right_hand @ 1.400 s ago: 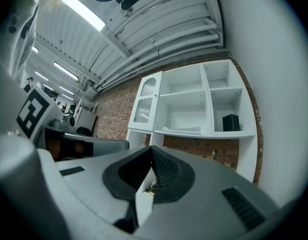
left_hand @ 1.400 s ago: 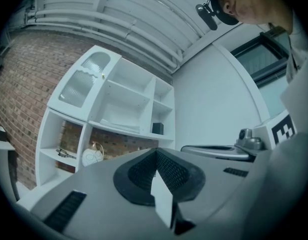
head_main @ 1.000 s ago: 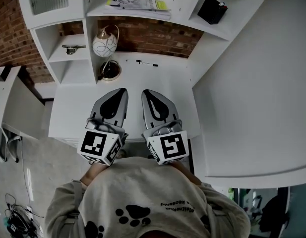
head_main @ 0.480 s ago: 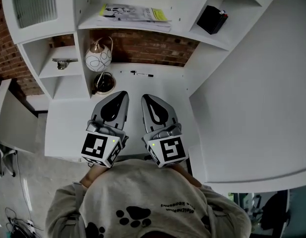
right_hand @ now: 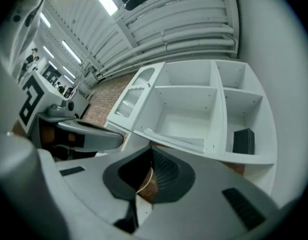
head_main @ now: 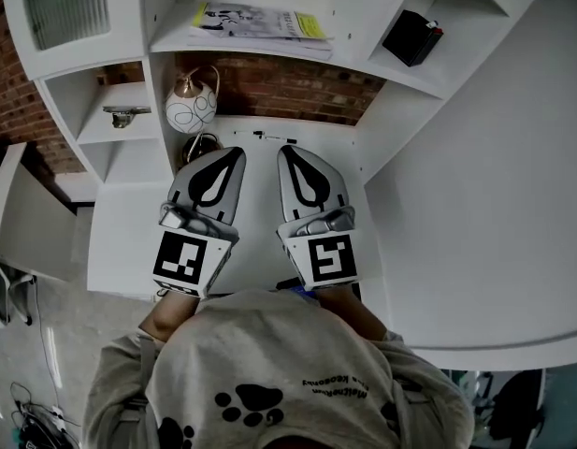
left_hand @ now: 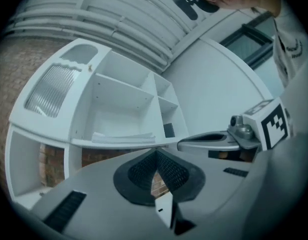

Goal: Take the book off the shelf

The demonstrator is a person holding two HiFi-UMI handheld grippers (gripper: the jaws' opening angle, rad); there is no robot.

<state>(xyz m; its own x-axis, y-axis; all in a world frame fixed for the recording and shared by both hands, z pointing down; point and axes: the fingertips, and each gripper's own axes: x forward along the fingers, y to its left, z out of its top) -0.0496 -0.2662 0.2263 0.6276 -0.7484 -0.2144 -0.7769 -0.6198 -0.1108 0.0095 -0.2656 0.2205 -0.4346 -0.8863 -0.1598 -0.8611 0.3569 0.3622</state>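
The book is a thin white volume with a yellow strip, lying flat on the middle shelf of the white unit. It also shows in the left gripper view as the book and in the right gripper view as the book. My left gripper and right gripper hover side by side over the desk, below and short of that shelf. Both are shut with nothing between their jaws. Each gripper view shows its own shut tip, the left gripper and the right gripper, aimed toward the shelf.
A black box stands in the compartment right of the book. A round white patterned lamp stands just left of my left gripper, and a metal object rests on the left shelf. A pen lies on the white desk before a brick wall.
Both grippers have moved forward together toward the shelf unit and now reach past the lamp's base. They stay shut and empty.
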